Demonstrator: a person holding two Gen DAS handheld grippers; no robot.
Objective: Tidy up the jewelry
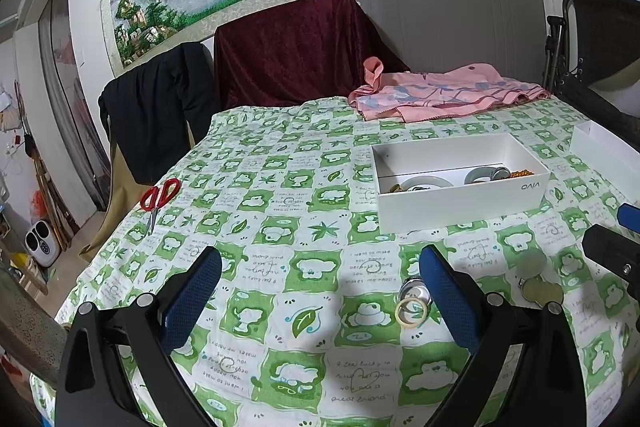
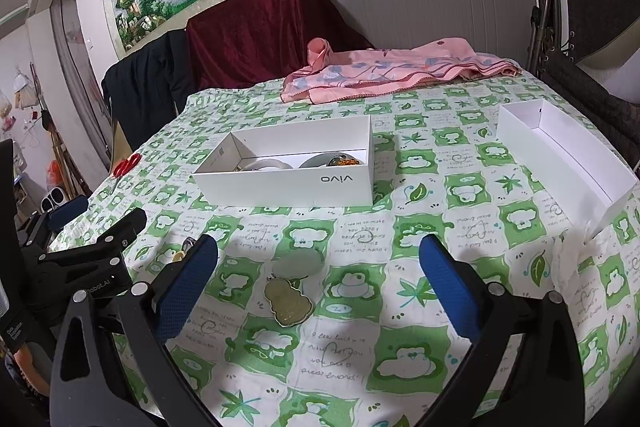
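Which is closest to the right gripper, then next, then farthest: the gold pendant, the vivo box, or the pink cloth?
From the right gripper, right wrist view:
1. Gold pendant, between its fingers.
2. Vivo box, mid-table, ahead.
3. Pink cloth, at the far edge.

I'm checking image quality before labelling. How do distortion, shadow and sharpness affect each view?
Left wrist: fisheye bends the tablecloth edges, dark corner vignette, soft shadows near the pale ring, which stays sharp. Right wrist: same curvature, the gourd pendant is crisp, shadow dims the cloth beside it.

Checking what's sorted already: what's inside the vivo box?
The vivo box holds pale bangles and amber beads; its near wall hides the rest.
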